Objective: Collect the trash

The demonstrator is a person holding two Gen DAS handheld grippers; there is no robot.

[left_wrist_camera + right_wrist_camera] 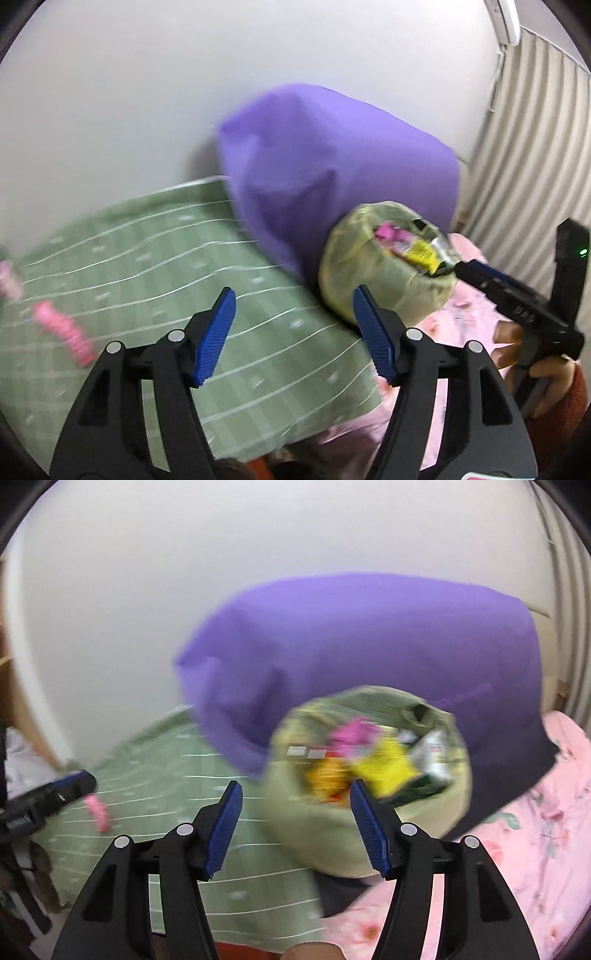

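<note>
A pale green trash bag (384, 291) (325, 834) sits open on the bed, with yellow and pink wrappers (384, 768) inside. A pink wrapper (64, 332) (98, 812) lies on the green sheet to the left. My left gripper (294, 295) is open over the sheet, with nothing between its blue pads and the bag just beyond its right finger. My right gripper (295, 786) is open in front of the bag and holds nothing. In the left wrist view the right gripper's tip (467, 267) is at the bag's rim. The left gripper (74, 781) shows at the left edge of the right wrist view.
A big purple pillow (332, 166) (369, 646) leans on the white wall behind the bag. The green striped sheet (166, 258) covers the left of the bed, and a pink floral blanket (535, 830) covers the right. A curtain (535, 147) hangs at the far right.
</note>
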